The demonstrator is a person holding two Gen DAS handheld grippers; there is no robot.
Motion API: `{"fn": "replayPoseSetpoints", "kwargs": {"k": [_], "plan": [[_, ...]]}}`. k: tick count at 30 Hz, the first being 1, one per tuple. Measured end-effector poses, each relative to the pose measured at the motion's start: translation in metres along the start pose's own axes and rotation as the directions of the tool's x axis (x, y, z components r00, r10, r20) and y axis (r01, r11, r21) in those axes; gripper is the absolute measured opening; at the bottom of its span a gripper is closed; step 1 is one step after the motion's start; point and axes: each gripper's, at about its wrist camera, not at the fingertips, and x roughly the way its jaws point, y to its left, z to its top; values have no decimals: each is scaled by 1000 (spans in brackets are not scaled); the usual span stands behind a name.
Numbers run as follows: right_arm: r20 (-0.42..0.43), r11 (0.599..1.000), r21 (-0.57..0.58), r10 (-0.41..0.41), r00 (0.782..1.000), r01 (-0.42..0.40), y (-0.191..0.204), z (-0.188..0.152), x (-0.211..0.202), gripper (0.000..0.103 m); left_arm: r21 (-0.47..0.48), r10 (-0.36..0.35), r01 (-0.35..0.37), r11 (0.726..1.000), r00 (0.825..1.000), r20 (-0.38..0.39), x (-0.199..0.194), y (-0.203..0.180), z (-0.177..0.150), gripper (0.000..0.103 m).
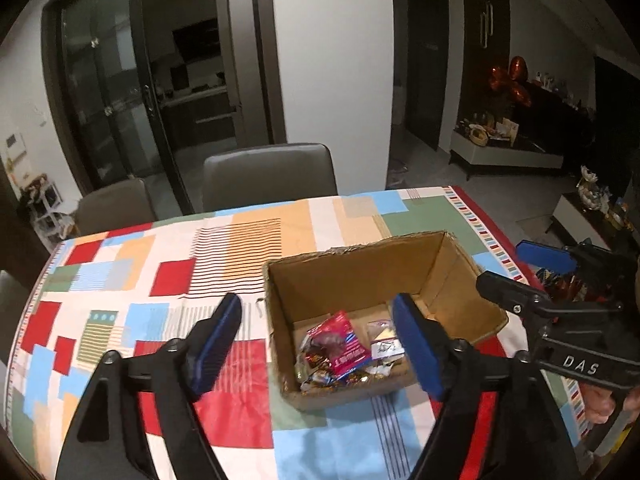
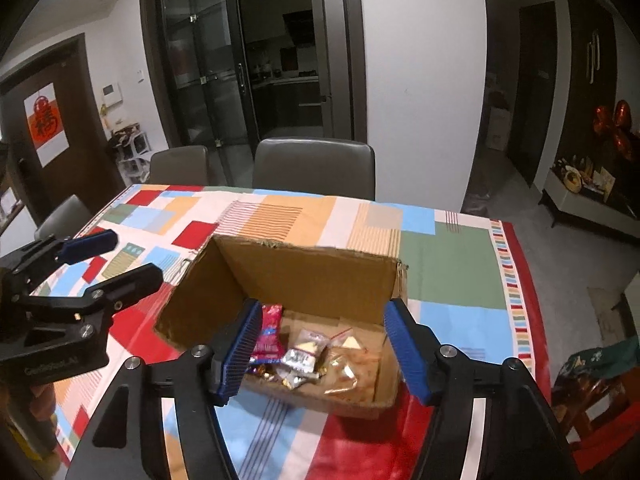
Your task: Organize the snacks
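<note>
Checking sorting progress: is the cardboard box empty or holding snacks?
Holding snacks. The cardboard box is open-topped, with a pink packet and several small wrapped snacks on its floor.

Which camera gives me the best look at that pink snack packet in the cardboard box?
The left wrist view: the pink snack packet lies fully visible among the wrappers. In the right wrist view, the right gripper's blue finger pad hides part of it.

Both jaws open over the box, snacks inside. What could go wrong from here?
1. The right gripper and left gripper hover close together at the box; they could collide.
2. A jaw could catch the ragged box rim and drag it across the tablecloth.
3. The snacks lie piled; a grab may lift several.
</note>
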Motion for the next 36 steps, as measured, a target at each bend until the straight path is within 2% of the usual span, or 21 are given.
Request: {"fn": "replayPoseSetpoints", "kwargs": {"k": [3,7,16,21,29,36], "plan": [[10,1000,8,-4,1000,4,1,-8,-11,73,3,26,-26,1000,999,33,-17,-3,-11,87],[22,1000,16,-14,1000,13,3,-21,-29,76,-9,41,-41,999,997,66,-40,-6,-22,94],[76,1000,14,-22,997,21,9,-56,-76,82,-40,77,-72,997,985,155,-94,-19,-55,101],[120,999,25,-41,992,39,14,-79,-105,86,-44,78,-71,997,980,182,-117,-27,-76,103],[166,998,17,-66,984,64,27,-112,-138,87,-78,71,-57,995,976,203,-145,-30,-110,103],[203,998,43,-61,977,53,36,-137,-160,87,-60,40,-28,998,977,210,-157,-35,-135,103]]}}
